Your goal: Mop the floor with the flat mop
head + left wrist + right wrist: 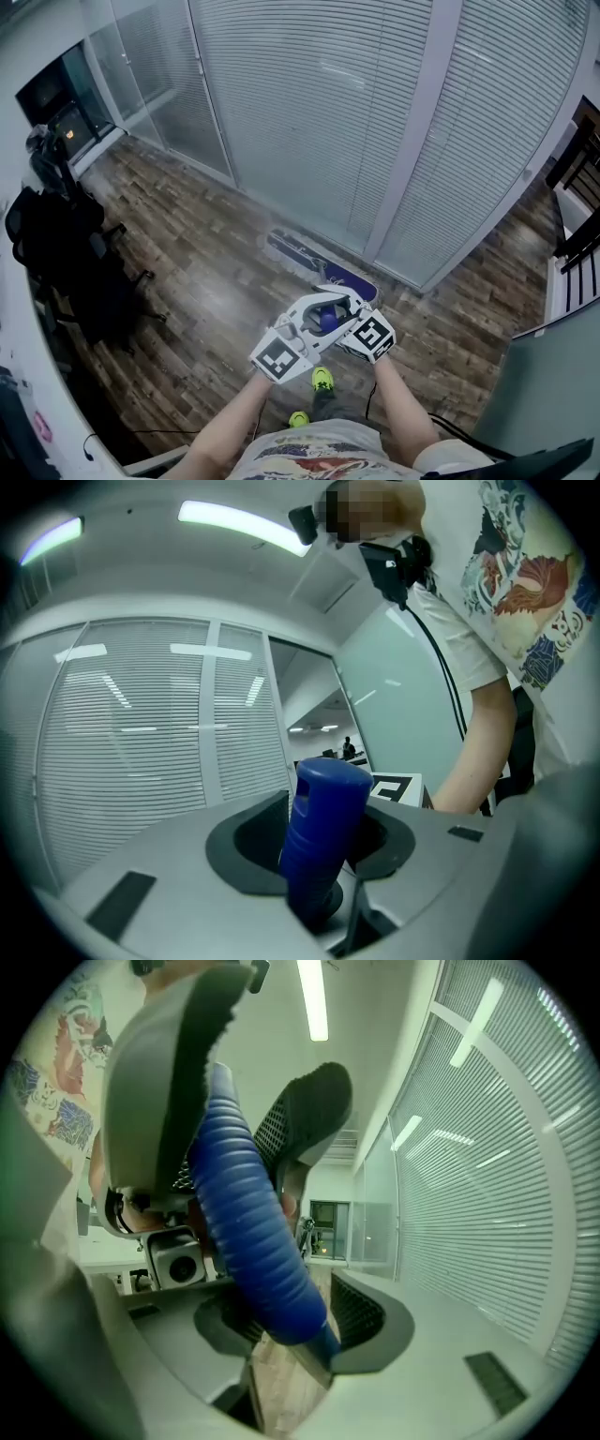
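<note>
Printed cotton of the person's shirt (323, 457) fills the bottom edge of the head view, and two bare forearms (230, 424) reach forward from it to the grippers, which are held close together side by side. Below the jaws, a pair of shoes (322, 379) with bright yellow-green uppers stands on the floor.

Both grippers are white moulded plastic, each with a cube of black-and-white square markers at the rear. The left gripper (302, 330) has its jaws closed on the top end of the mop handle (323, 827). This blue plastic cylinder has a smooth rounded cap and shallow rings lower down, and it stands tilted between two dark, curved pads set in grey shells. The right gripper (361, 330) pinches the same handle just beside the left one. In the right gripper view the ribbed grip (253, 1222), a glossy blue corrugated sleeve, runs slantwise between a smooth dark pad and a mesh-textured one.

Beyond the jaws and lower, the flat mop head (302, 253) lies on the floor (206, 272). It is a long, narrow blue-violet pad with pale marks, set at an angle. The floor is wood-look plank in mixed brown tones with a dull sheen.

Farther on, just past the mop head, rises a glass partition (309, 112) with pale frames, lined with fine horizontal slatted blinds. Well off to the left of the jaws stands a black office chair (66, 262) heaped with dark bags.
</note>
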Demonstrator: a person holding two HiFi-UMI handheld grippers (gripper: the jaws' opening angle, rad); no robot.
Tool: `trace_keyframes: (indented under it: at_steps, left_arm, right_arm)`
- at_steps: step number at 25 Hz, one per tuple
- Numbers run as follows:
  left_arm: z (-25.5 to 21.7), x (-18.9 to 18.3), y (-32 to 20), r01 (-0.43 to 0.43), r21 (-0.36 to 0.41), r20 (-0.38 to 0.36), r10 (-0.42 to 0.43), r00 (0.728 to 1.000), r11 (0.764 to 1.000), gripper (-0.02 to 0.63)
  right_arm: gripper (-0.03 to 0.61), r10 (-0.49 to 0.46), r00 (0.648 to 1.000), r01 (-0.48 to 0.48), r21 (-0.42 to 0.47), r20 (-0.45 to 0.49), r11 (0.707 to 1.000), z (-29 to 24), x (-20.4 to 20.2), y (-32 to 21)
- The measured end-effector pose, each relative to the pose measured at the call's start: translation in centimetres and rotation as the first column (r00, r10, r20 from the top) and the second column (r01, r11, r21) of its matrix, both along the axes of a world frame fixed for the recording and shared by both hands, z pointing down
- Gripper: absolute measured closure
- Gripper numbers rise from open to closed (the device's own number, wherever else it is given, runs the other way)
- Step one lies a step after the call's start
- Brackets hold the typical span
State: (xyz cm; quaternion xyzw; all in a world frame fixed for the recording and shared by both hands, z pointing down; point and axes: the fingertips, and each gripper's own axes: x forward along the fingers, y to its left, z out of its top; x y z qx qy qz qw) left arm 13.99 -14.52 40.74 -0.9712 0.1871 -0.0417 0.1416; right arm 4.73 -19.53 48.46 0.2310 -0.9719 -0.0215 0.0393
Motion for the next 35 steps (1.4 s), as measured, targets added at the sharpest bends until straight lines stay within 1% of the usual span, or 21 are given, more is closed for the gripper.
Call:
trace_keyframes:
  at_steps: [3,8,11,14,16,20,23,25,28,32,35]
  left_arm:
    - [-1.2,-0.9,4.1,-0.002,-0.012,-0.01,0.002,1.0,1.0,0.474]
    - [-2.3,-3.0,12.4,0.009,-0.022,-0.012,-0.009,1.0,1.0,0.474]
    - [-2.5,-4.5,17.6,0.022,-0.036,-0.037,-0.023,0.999,0.999,0.474]
    - [-2.6,-6.3,21.5,0.032,-0.041,-0.031,-0.033,0.999,0.999,0.472]
    - [-2.9,-6.8,23.6,0.044,-0.041,-0.03,-0.045,0.999,0.998,0.474]
    - [-4.2,-6.7,27.3,0.068,-0.022,-0.039,-0.069,0.997,0.997,0.479]
    - [-5.3,-6.9,29.4,0.088,-0.01,-0.038,-0.088,0.995,0.996,0.485]
    - [-6.0,-6.8,30.8,0.101,-0.007,-0.034,-0.101,0.994,0.995,0.488]
    - [-6.6,-5.8,33.6,0.126,-0.009,-0.02,-0.126,0.992,0.992,0.489]
    - [-6.4,-4.1,38.3,0.148,-0.031,0.008,-0.148,0.989,0.988,0.489]
    - [-5.4,-3.2,41.7,0.166,-0.055,0.011,-0.166,0.986,0.985,0.489]
  right_arm:
    - [0.402,-0.008,1.0,0.008,-0.002,0.01,1.0,-1.0,-0.8,4.3]
    - [0.402,-0.03,0.999,0.03,-0.013,0.015,0.999,-2.0,-2.8,12.9]
    - [0.402,-0.065,0.998,0.065,0.013,0.003,0.998,-2.0,-4.3,18.2]
    - [0.402,-0.081,0.997,0.081,0.009,0.016,0.997,-2.1,-6.1,22.4]
    - [0.402,-0.085,0.996,0.085,0.022,0.019,0.996,-2.3,-6.6,24.6]
    - [0.402,-0.078,0.995,0.076,0.045,0.057,0.996,-3.5,-6.5,28.5]
    - [0.402,-0.058,0.994,0.06,-0.014,0.095,0.998,-4.8,-6.7,30.9]
    - [0.402,-0.057,0.993,0.06,-0.025,0.107,0.998,-5.4,-6.7,32.4]
    - [0.405,-0.075,0.991,0.076,-0.002,0.114,0.997,-5.9,-5.6,35.4]
    - [0.411,-0.09,0.985,0.091,0.001,0.144,0.996,-6.3,-4.0,40.4]
    - [0.41,-0.14,0.981,0.133,0.061,0.137,0.989,-5.8,-3.2,43.9]
